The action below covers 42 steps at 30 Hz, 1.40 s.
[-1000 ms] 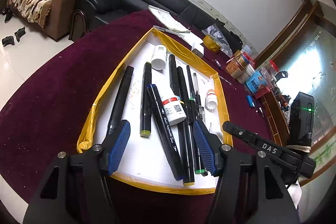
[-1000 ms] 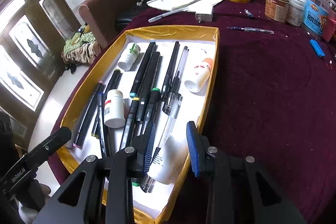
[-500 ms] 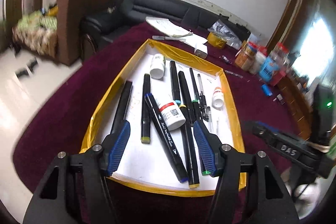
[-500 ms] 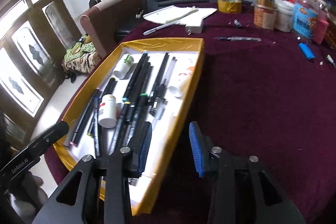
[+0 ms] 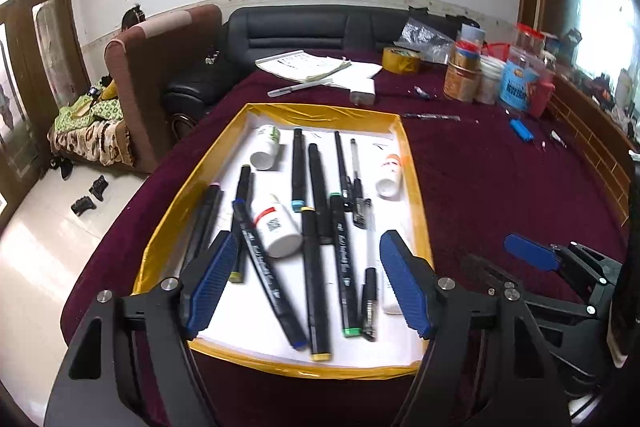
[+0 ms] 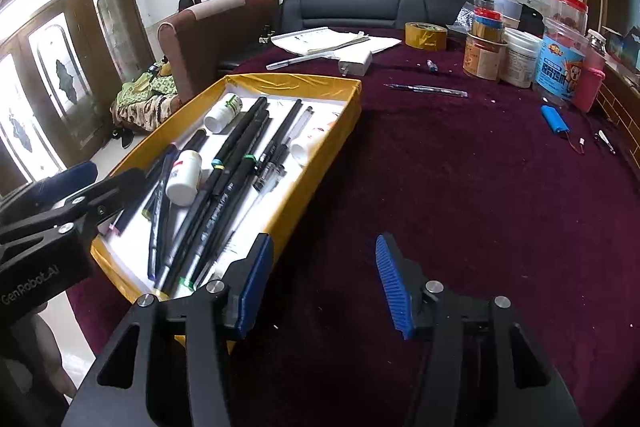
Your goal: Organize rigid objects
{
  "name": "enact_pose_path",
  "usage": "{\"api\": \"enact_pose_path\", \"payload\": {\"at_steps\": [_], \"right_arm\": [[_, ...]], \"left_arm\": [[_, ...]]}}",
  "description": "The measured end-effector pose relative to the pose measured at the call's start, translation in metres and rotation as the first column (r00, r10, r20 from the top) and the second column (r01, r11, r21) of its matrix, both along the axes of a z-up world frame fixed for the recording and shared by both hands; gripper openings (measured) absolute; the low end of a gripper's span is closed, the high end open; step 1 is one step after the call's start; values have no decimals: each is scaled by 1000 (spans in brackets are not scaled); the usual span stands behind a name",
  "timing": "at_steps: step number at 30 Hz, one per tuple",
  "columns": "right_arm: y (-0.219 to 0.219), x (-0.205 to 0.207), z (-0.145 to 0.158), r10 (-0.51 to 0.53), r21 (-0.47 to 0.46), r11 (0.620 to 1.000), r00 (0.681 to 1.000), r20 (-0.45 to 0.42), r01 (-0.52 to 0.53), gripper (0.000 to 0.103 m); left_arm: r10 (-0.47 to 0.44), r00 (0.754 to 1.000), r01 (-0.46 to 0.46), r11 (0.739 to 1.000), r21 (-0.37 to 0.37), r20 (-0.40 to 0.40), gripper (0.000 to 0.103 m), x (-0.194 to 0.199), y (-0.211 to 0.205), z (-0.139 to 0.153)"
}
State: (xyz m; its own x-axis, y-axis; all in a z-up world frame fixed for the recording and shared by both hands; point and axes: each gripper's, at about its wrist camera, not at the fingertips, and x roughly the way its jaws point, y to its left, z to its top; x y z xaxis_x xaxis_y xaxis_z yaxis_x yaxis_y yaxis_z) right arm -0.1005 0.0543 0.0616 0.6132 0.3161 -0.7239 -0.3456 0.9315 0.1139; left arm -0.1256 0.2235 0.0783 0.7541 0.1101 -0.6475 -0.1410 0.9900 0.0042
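A yellow-rimmed tray (image 5: 416, 187) with a white floor holds several black markers and pens (image 5: 316, 227) and three small white bottles, one red-labelled (image 5: 276, 227). A fourth white bottle (image 5: 390, 297) lies by the tray's near right edge. My left gripper (image 5: 308, 283) is open and empty, low over the tray's near end. My right gripper (image 6: 324, 283) is open and empty over the bare maroon cloth, right of the tray (image 6: 320, 163). It also shows in the left wrist view (image 5: 532, 257).
On the maroon tablecloth (image 6: 460, 187) beyond the tray lie a pen (image 6: 426, 89), a blue lighter (image 6: 554, 117), a white charger (image 6: 356, 61), papers, a tape roll (image 6: 425, 35) and several jars (image 6: 520, 55). A black sofa and brown armchair stand behind the table.
My right gripper let go of the white bottle in the tray, opened and moved right off the tray. My left gripper stayed open and swung to face the tray squarely.
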Motion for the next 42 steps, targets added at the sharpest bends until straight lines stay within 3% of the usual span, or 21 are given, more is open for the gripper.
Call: {"api": "enact_pose_path", "payload": {"at_steps": [13,25,30,34,39,42], "right_arm": [[-33,-6,-10,-36,-4,999,999,-25,36,49],[-33,-18,-9,-33,-31,999,999,-11,33,56],[-38,-22,-10,-43,-41,998,999,-9,42,56],[-53,-21,-13,-82,-34,996,996,-25,81,56],[-72,-13,-22,-140,-10,990,988,-67,139,56],[-75,-11,-24,-147,-13,989,987,-71,147,56]], "left_arm": [[-22,1000,24,997,73,-20,75,-3,-41,4],[-37,999,37,996,79,4,75,-14,-48,11],[-21,997,17,998,65,69,80,-26,-34,24],[60,990,-66,997,47,128,82,-35,-3,37],[174,971,-173,985,-18,162,82,-43,37,43],[199,947,-194,980,-44,253,85,-55,42,52]]}}
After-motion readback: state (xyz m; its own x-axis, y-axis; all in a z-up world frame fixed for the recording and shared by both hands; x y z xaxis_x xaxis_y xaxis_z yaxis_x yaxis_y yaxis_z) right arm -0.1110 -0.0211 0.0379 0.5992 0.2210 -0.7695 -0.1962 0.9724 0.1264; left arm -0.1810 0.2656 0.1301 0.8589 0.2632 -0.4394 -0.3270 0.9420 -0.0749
